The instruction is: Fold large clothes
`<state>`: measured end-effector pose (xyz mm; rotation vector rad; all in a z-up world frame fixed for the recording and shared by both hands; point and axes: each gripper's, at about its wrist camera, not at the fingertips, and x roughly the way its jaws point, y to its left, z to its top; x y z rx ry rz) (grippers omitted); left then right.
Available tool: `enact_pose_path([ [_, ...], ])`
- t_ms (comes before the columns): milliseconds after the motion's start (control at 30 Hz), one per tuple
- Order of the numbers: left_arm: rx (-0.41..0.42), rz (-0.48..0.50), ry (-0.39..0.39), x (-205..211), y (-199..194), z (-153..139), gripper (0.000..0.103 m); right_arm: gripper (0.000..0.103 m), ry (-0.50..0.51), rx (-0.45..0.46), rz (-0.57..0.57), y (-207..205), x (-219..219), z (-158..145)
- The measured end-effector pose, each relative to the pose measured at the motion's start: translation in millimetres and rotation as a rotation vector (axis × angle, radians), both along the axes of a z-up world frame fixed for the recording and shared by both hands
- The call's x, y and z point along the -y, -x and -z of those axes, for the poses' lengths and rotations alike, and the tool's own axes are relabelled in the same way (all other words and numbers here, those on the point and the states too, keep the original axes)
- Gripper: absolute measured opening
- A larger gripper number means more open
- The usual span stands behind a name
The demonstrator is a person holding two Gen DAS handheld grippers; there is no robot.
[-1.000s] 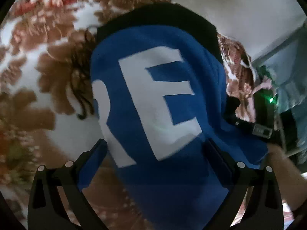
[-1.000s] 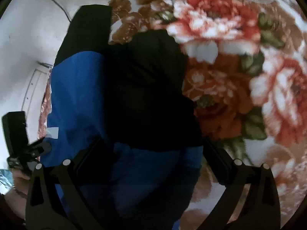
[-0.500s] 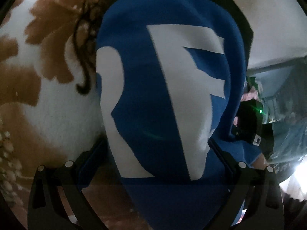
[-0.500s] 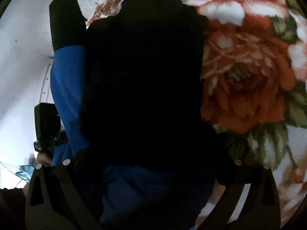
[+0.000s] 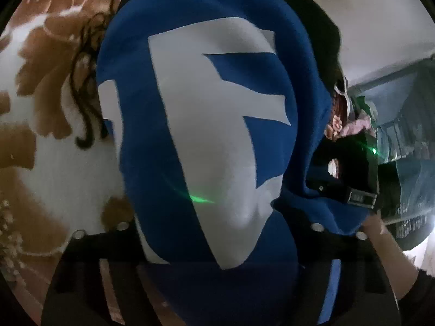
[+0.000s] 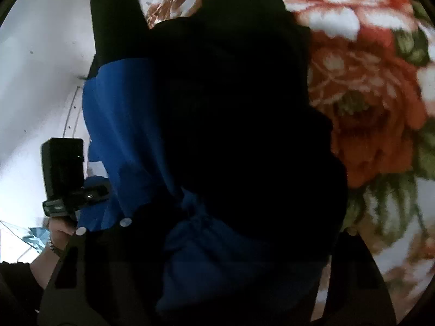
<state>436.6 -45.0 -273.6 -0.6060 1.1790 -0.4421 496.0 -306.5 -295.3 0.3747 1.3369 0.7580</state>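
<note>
Left tongs (image 5: 217, 271): fingers run under and behind blue cloth and the tips are hidden, so the closure itself isn't visible; cloth drapes straight off them, so I judge them clenched on the sweatshirt (image 5: 206, 125). Right tongs (image 6: 212, 271): same story, tips buried under bunched blue and black fabric, judged to be grasping the same garment.

Sweatshirt is blue with big white block letters and black trim. From the left tongs it runs out toward 12 o'clock, long axis roughly 6-to-12, black edge at the far 12 to 1 end. In the right view the black part fills the centre, with a blue strip from 9 up to 11 o'clock and a black cuff-like end near 11.

It hangs in front of the floral blanket (image 5: 54, 163); blanket shows at 9 to 11 in the left view and 1 to 4 in the right view. Whether the far end touches the blanket, cannot tell.

Each tool sees the other: right tool at 3 o'clock in the left view, left tool at 9 o'clock in the right view, so both are side by side on one edge, neither clearly nearer. Likely next move: lay the far end down away from the tongs, along that axis.
</note>
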Motion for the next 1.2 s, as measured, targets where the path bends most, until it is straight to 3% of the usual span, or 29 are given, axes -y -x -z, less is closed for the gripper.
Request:
enact_pose_path([
  [67, 0.012, -0.020, -0.017, 3, 3, -8, 0.057, 0.048, 0.011, 0.040, -0.004, 5, -3, -12],
  [133, 0.099, 0.026, -0.071, 20, 11, -39, 0.043, 0.042, 0.021, 0.100, -0.025, 16, -6, -32],
  [400, 0.173, 0.059, -0.036, 39, 37, -101, 0.041, 0.040, -0.056, 0.133, -0.017, 55, -5, -82],
  [533, 0.232, 0.088, -0.043, 40, 68, -152, 0.041, 0.040, -0.088, 0.185, 0.014, 78, 5, -129],
  [733, 0.224, 0.186, -0.055, 57, 132, -225, 0.041, 0.040, -0.088, 0.180, 0.122, 175, 50, -205],
  [933, 0.158, 0.357, -0.029, 137, 215, -276, 0.041, 0.040, -0.051, 0.108, 0.338, 300, 139, -262],
  [1100, 0.155, 0.507, -0.004, 254, 266, -300, 0.041, 0.040, -0.067, 0.091, 0.493, 394, 253, -290],
  [1200, 0.167, 0.563, 0.010, 334, 282, -310, 0.041, 0.040, -0.057, 0.104, 0.549, 420, 329, -304],
])
